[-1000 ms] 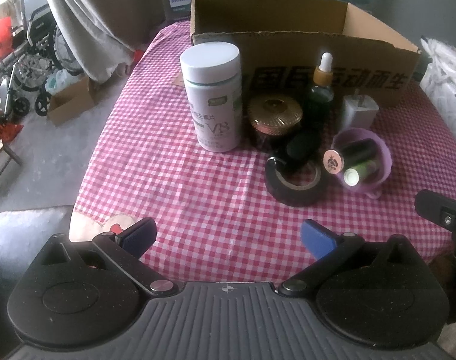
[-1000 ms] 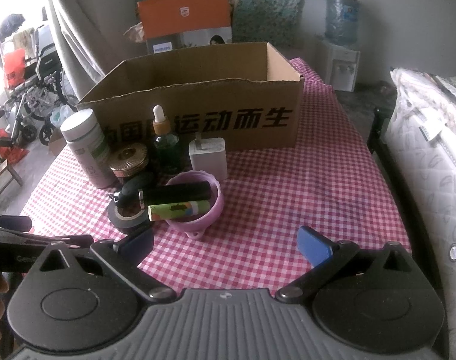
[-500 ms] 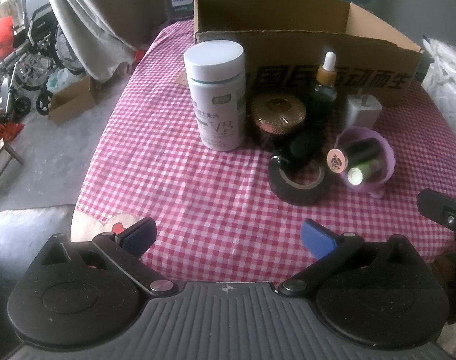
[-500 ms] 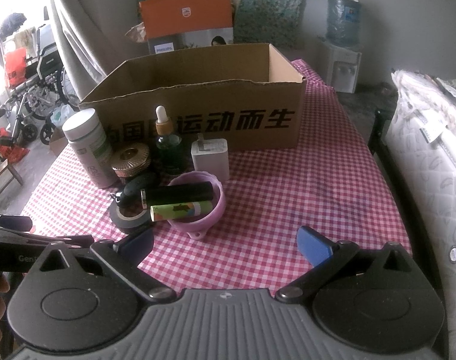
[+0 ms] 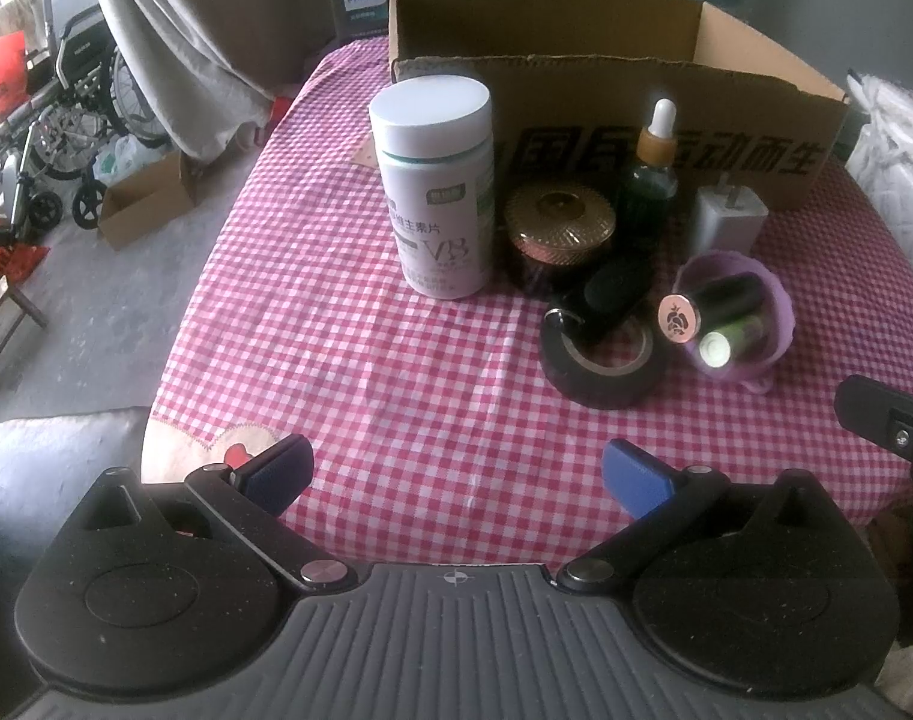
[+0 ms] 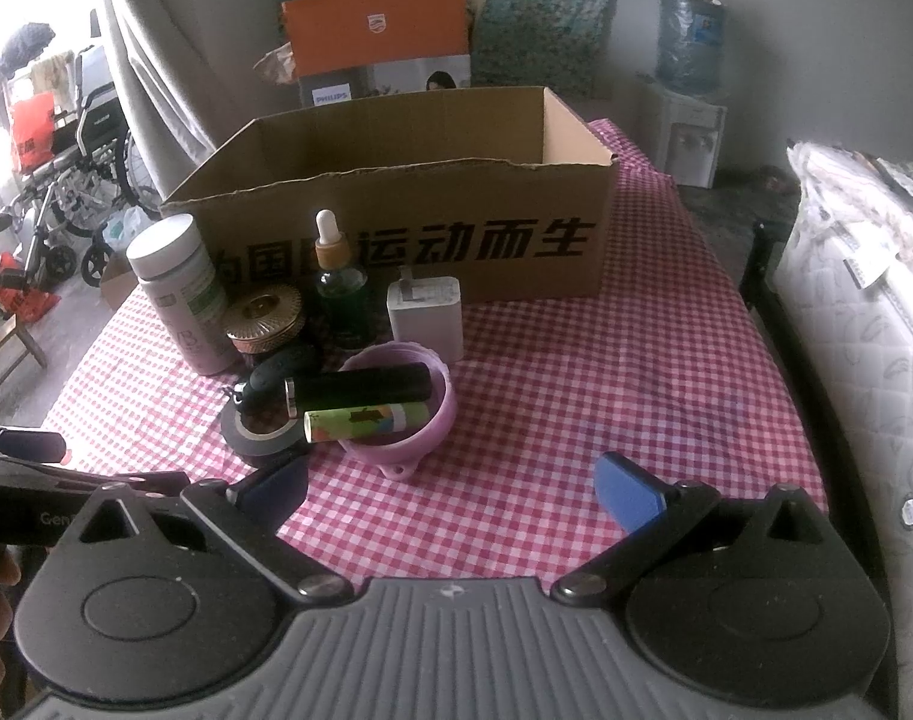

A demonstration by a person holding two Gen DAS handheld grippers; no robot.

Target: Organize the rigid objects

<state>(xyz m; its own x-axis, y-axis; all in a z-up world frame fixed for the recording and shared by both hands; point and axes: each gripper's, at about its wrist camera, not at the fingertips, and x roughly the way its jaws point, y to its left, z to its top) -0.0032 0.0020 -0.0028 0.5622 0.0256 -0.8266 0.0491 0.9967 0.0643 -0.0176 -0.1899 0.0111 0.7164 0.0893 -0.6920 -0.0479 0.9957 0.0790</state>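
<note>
On the red checked tablecloth (image 5: 336, 360) stand a white pill bottle (image 5: 435, 186), a gold-lidded jar (image 5: 558, 225), a green dropper bottle (image 5: 654, 171) and a white charger (image 5: 729, 219). A black tape roll (image 5: 600, 363) carries a black key fob (image 5: 612, 291). A purple bowl (image 5: 774, 324) holds a black tube and a green tube (image 6: 366, 420). Behind them sits an open cardboard box (image 6: 432, 228). My left gripper (image 5: 456, 474) is open near the table's front edge, short of the bottle. My right gripper (image 6: 450, 489) is open just before the bowl (image 6: 432, 432).
A white padded mattress (image 6: 864, 324) runs along the table's right side. To the left, on the floor, are a wheelchair (image 5: 66, 114), a small carton (image 5: 144, 198) and a wooden stool. An orange box (image 6: 378, 42) and a water dispenser (image 6: 690, 90) stand behind the table.
Both grippers have crept slightly forward toward the cluster; the objects look a little larger. Nothing was grasped or moved.
</note>
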